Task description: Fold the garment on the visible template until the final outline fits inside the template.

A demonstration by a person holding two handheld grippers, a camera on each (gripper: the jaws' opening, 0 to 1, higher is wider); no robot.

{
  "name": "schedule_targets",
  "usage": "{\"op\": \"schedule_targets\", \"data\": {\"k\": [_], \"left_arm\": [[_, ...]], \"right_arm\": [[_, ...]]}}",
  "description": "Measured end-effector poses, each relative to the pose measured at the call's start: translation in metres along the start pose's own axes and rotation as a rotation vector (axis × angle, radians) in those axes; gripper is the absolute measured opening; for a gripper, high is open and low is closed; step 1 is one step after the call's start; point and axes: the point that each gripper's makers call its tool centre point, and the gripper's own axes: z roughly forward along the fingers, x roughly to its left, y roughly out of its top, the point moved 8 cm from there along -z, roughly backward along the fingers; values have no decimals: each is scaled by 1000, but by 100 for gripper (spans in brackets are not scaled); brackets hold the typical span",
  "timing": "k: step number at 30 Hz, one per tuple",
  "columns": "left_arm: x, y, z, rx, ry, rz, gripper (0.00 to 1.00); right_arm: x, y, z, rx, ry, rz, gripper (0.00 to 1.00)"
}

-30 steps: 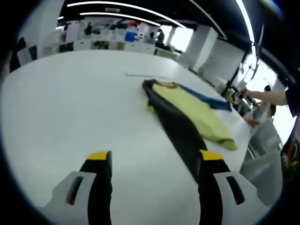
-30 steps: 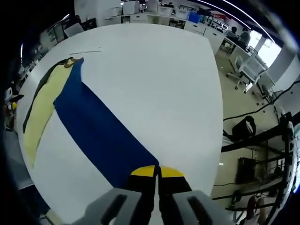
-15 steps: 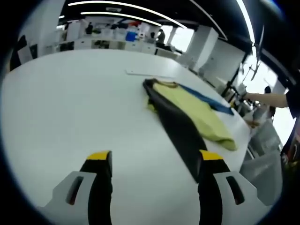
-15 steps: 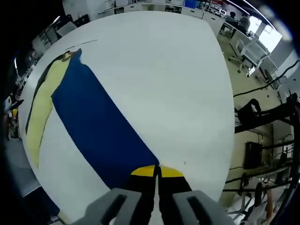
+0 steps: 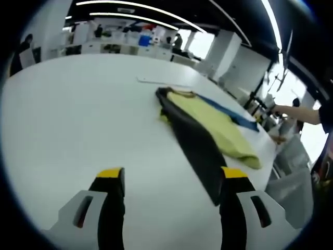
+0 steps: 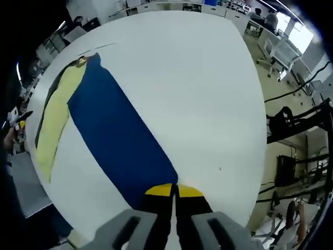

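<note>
Right gripper view: the garment point(image 6: 112, 133), soft blue, yellow and black cloth, stretches long across the white desk point(image 6: 197, 88) from 6 toward 10 o'clock, its end clenched in the right tool point(image 6: 175, 191). Left gripper view: the left tool point(image 5: 169, 177) hovers, released and empty, jaws wide, beside the garment point(image 5: 208, 130)

Yellow, black and blue garment point(image 5: 208, 127) lies stretched long (blue sleeve outspread) on table.

Bright ceiling strip lights point(image 5: 130, 6), window glare, fisheye-warped edges, soft focus
</note>
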Motion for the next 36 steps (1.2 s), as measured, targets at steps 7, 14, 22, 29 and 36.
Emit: {"op": "schedule_targets", "data": {"k": [7,14,22,29,36], "left_arm": [[-2,1,1,-7,-9,1,70],[1,-3,-1,-13,0,-8,70],[1,-8,1,-6,-10,-15,70],[2,-5,-4,-12,4,-18,70],[3,-6,-9,-16,20,-20,70]], "right_arm": [[4,-3,-7,3,4,24,0],[4,-2,-34,-56,-16,-5,0],[-7,-6,-20,-32,-19,7,0],[-11,-10,2,8,-33,31,0],[-17,-11,16,35,-32,40,0]]}}
